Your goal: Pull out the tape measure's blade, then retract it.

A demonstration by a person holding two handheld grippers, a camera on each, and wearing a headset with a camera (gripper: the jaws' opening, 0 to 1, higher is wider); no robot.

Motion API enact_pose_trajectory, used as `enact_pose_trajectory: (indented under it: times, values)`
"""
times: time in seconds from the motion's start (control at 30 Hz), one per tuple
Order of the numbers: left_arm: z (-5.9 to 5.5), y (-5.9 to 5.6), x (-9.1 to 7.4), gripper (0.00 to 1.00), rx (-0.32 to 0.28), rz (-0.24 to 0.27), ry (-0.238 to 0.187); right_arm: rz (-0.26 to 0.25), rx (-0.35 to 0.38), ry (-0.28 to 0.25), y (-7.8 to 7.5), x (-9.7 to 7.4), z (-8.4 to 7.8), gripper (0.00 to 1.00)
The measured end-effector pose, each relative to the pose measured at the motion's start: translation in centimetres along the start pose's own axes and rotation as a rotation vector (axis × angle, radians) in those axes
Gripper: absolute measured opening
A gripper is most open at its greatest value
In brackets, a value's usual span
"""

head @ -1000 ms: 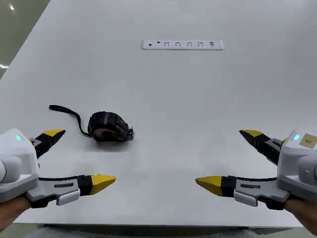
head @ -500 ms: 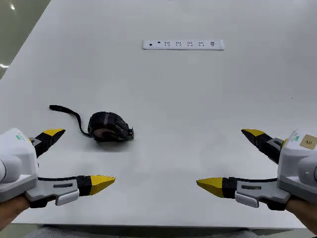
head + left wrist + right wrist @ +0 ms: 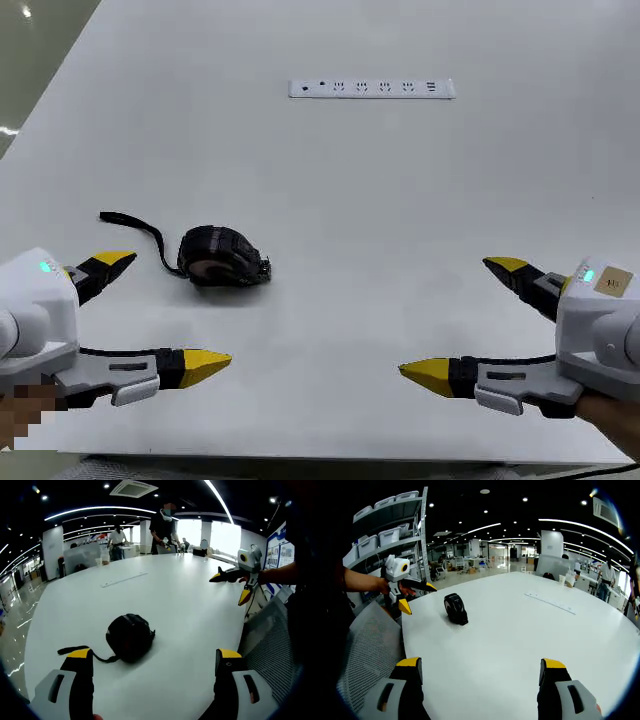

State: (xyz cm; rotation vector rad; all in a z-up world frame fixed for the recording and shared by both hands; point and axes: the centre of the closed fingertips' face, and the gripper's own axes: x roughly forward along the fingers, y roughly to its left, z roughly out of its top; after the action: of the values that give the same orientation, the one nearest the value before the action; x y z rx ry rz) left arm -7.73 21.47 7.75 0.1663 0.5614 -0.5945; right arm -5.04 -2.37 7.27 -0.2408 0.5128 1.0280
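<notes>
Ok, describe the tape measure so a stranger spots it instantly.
Start at the white table. Near its left front, ahead of the left gripper, lies the tape measure. It is a rounded black case trailing a strap, unlike the white power strip farther back.

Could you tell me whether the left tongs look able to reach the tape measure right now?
Probably yes: the left tongs are open, the tape measure lies just ahead of them on the table, and nothing stands between.

We saw a black tape measure (image 3: 220,256) on a white table (image 3: 350,200), a white power strip (image 3: 372,88), and a left gripper (image 3: 172,308) and right gripper (image 3: 452,317) both white with yellow tips.
</notes>
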Motion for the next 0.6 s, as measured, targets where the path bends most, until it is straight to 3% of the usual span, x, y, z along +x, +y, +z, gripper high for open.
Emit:
enact_pose_trajectory:
  times: [0.6]
  values:
    - [0.3, 1.4, 1.5, 0.99, 0.055, -0.044, 0.039, 0.069, -0.061, 0.027, -0.8, 2.0, 0.2, 0.94]
